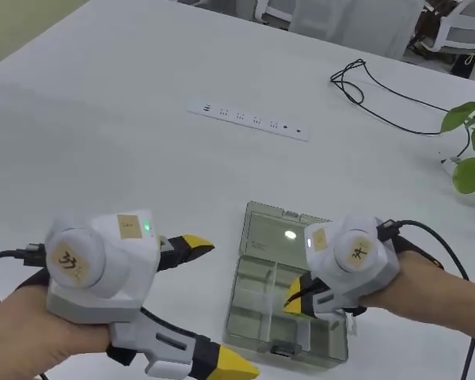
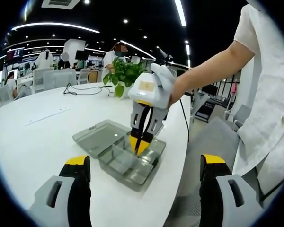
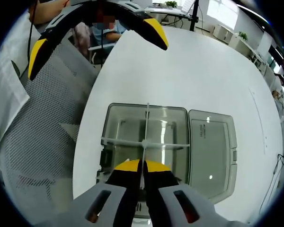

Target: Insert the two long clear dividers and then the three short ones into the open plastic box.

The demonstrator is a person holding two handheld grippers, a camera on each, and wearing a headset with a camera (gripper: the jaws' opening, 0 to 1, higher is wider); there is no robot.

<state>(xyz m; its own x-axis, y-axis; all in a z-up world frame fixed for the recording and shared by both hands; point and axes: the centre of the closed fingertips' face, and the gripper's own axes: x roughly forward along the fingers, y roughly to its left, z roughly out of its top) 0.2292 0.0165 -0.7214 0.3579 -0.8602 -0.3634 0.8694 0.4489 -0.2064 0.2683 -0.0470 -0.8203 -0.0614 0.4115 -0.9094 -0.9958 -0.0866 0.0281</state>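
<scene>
Pointing down, right gripper (image 3: 142, 164) pinching divider (image 3: 146, 124).

Box (image 1: 241, 310) under the right claw (image 3: 142, 166) is smoky see-through plastic and pretty glossy. Its lid (image 1: 269, 226), just past the claw tips, catches a bright lamp glare. The clear divider (image 3: 146, 124) pinched in that claw is thin, colourless, smooth plastic. The left claw (image 1: 220, 305) and the right one have matt white plastic shells and black jaws with yellow tips. The tabletop (image 1: 142, 158) around both claws is smooth white with a soft satin sheen. Off the tabletop edge beside the right claw there's a chair (image 3: 38, 142) in grey mesh cloth.
</scene>
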